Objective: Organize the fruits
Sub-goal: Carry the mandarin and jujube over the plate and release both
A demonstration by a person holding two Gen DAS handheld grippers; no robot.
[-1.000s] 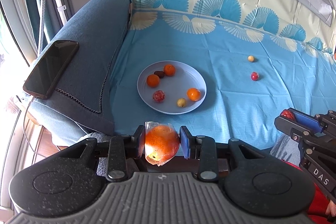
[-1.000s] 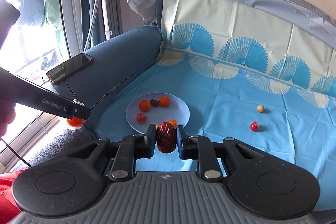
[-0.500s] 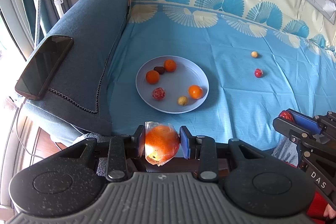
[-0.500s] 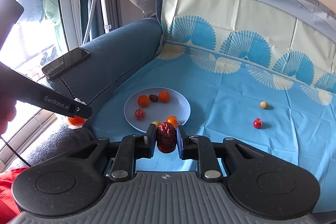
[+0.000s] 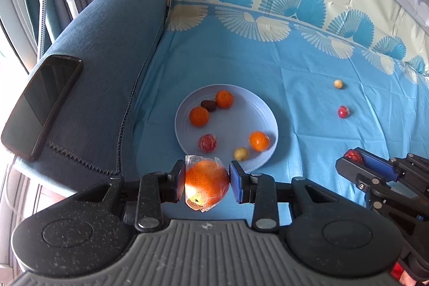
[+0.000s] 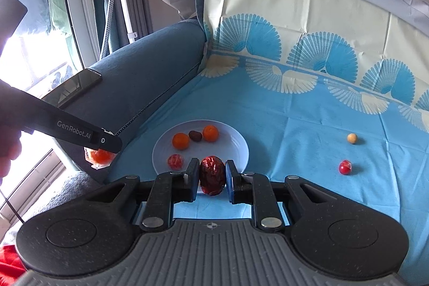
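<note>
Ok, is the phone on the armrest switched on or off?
Cannot tell for sure: the phone lies flat on the armrest, its screen dark with only reflections.

Left gripper (image 5: 207,184) clamps a plastic-wrapped orange (image 5: 206,181) between both pads, just short of the near rim of a pale blue plate (image 5: 236,122). On the plate: two oranges at the back with a dark date (image 5: 208,105) between them, a wrapped red fruit (image 5: 207,143), a small yellow fruit (image 5: 240,153), another orange (image 5: 258,141). Right gripper (image 5: 354,160) enters at right, closed on a red fruit (image 5: 353,156). Loose on the blue cloth (image 5: 308,87): a yellow ball-like fruit (image 5: 338,84) and a red one (image 5: 343,111), well apart from the plate. Phone (image 5: 40,106) lies on the sofa armrest.
</note>
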